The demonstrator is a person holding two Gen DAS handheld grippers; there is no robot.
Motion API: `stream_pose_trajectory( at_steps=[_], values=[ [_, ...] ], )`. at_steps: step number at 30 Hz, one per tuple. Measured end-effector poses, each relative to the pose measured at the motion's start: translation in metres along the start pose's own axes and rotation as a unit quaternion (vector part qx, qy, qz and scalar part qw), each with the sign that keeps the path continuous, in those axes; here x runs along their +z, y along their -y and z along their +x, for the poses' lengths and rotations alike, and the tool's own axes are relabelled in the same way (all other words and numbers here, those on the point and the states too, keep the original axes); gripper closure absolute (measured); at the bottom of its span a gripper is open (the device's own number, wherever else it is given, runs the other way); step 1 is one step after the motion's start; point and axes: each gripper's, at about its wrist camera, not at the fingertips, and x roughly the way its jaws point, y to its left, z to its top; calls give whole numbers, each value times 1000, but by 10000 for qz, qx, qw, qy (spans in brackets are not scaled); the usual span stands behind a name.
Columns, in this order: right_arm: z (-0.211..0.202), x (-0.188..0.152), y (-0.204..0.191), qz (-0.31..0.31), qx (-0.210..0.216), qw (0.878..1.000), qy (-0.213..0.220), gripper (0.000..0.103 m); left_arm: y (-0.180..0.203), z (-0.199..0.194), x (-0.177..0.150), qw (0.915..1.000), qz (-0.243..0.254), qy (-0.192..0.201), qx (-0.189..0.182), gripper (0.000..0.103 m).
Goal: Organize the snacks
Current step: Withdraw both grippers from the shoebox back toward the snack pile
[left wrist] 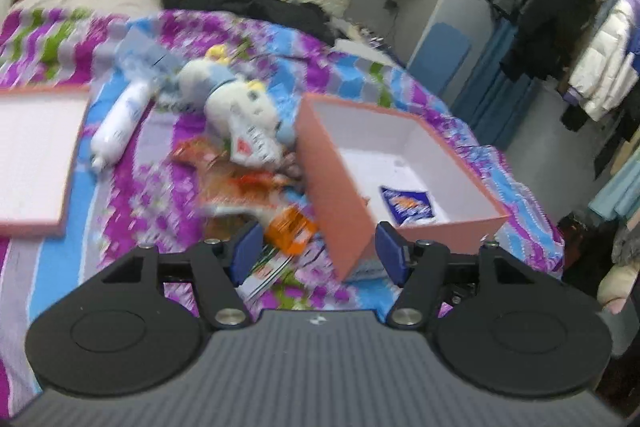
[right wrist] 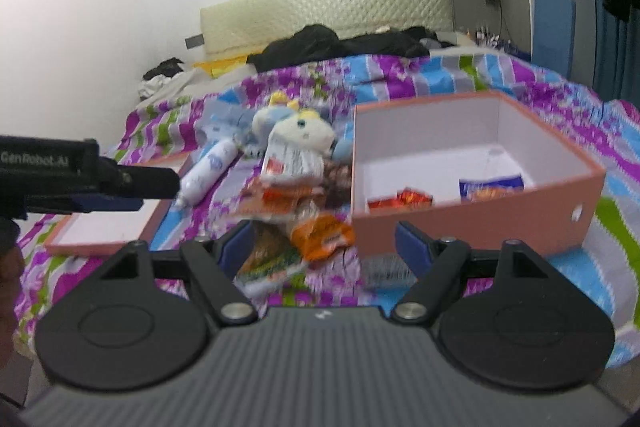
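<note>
Pink box holds two packets; both grippers gape empty.

We see the pink box open at the top, so its white interior is reachable from above; a red packet and a blue packet cover part of its floor. At nine o'clock of the box, a heap of snack packets and a plush toy crowd the bed. Bare bedspread lies between the heap and the box lid at far left. Our left gripper juts over that lid.
</note>
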Motion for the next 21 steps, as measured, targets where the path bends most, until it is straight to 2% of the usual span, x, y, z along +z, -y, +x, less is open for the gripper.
stream_pose_trajectory(
  at_steps=[4, 8, 11, 19, 21],
  values=[
    [3, -18, -5, -162, -107, 9997, -126, 24, -25, 0, -18, 9994, -291, -125, 144, 35],
    [14, -25, -17, -364, -37, 9989, -307, 25, -47, 6, -31, 9978, -608, -231, 136, 35],
    [24, -26, -26, -567, -15, 9978, -333, 30, -59, 14, -36, 9968, -739, -256, 167, 35],
    [66, -27, -45, -1137, -49, 9923, -483, 33, -92, 53, -19, 9937, -1104, -176, -14, 35],
    [83, -28, -50, -1257, -99, 9905, -557, 41, -100, 69, -13, 9927, -1197, -154, -83, 35]
  ],
)
